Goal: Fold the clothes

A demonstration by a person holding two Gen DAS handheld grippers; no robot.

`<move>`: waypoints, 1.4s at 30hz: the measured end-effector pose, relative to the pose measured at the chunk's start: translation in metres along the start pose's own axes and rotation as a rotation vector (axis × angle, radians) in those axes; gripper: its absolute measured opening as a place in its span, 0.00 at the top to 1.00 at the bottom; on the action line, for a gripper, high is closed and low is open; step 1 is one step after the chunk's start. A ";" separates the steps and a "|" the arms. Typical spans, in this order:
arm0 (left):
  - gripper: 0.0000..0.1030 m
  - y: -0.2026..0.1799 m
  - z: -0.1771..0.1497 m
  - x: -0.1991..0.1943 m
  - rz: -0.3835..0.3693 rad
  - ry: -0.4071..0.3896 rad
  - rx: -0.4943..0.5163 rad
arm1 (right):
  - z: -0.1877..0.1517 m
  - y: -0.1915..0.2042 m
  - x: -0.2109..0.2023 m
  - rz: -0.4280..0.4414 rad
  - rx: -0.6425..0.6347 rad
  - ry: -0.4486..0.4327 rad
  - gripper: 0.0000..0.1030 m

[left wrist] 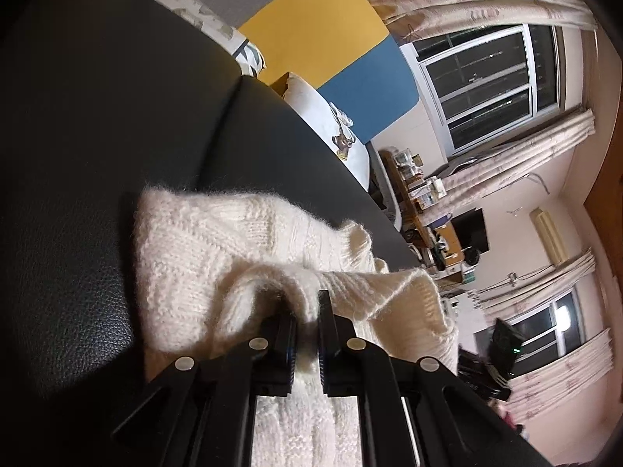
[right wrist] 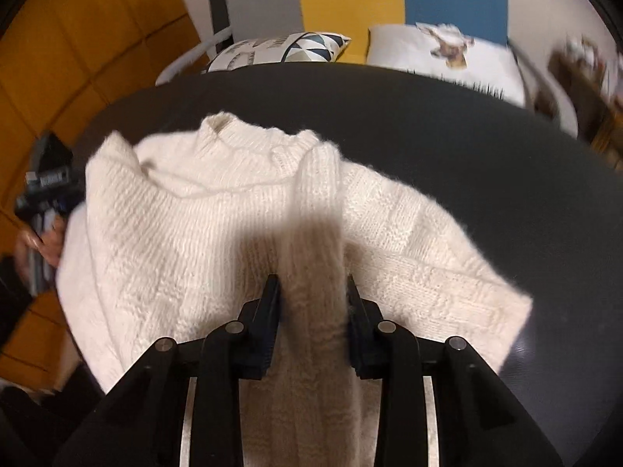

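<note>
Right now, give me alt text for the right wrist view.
The right hand-held gripper clamps a ribbed strip of a white knit sweater spread on a black surface. Two cushions sit behind, and the left hand-held gripper holds the sweater's left edge.

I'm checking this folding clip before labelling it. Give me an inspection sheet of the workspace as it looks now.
Surface: dark leather-like top, sweater on it.
Job's things: white knit sweater, collar at far side, one sleeve spread right.
Clutter: nothing seen on the top.
Grippers: left tool shut on a sweater fold; right tool pinching a raised ridge of knit.
Cables: nothing seen on the surface.
Surroundings: two cushions behind, yellow and blue panels, curtained windows, cluttered desk.
</note>
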State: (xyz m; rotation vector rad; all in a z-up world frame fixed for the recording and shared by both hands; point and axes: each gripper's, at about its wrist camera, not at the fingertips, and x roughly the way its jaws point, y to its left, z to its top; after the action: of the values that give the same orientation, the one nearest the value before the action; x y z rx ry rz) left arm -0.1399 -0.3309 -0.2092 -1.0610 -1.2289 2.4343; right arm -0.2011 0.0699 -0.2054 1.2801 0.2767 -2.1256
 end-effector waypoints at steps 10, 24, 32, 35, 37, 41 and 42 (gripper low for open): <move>0.93 -0.044 0.030 -0.021 0.017 -0.139 0.116 | 0.016 -0.005 -0.032 -0.099 0.000 -0.104 0.78; 0.94 -0.038 0.031 0.007 0.088 -0.097 0.156 | -0.011 -0.067 -0.009 0.003 0.255 -0.128 0.93; 0.93 -0.072 0.052 0.000 0.027 -0.181 0.244 | -0.008 -0.059 -0.058 -0.068 0.204 -0.249 0.94; 0.93 -0.042 0.059 0.037 0.127 -0.087 0.145 | -0.017 -0.077 -0.028 -0.060 0.279 -0.172 0.93; 0.93 -0.022 0.055 0.051 0.153 -0.049 0.086 | -0.025 -0.081 -0.005 -0.055 0.310 -0.131 0.93; 0.92 -0.009 0.047 0.049 0.108 -0.073 0.031 | -0.036 -0.085 0.004 -0.022 0.372 -0.164 0.93; 0.92 -0.008 0.045 0.049 0.103 -0.074 0.024 | -0.036 -0.085 0.004 -0.022 0.372 -0.167 0.93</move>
State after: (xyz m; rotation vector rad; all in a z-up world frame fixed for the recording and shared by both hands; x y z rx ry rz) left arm -0.2066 -0.3297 -0.2098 -1.0614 -1.1913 2.5813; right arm -0.2285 0.1517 -0.2389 1.2905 -0.1861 -2.3615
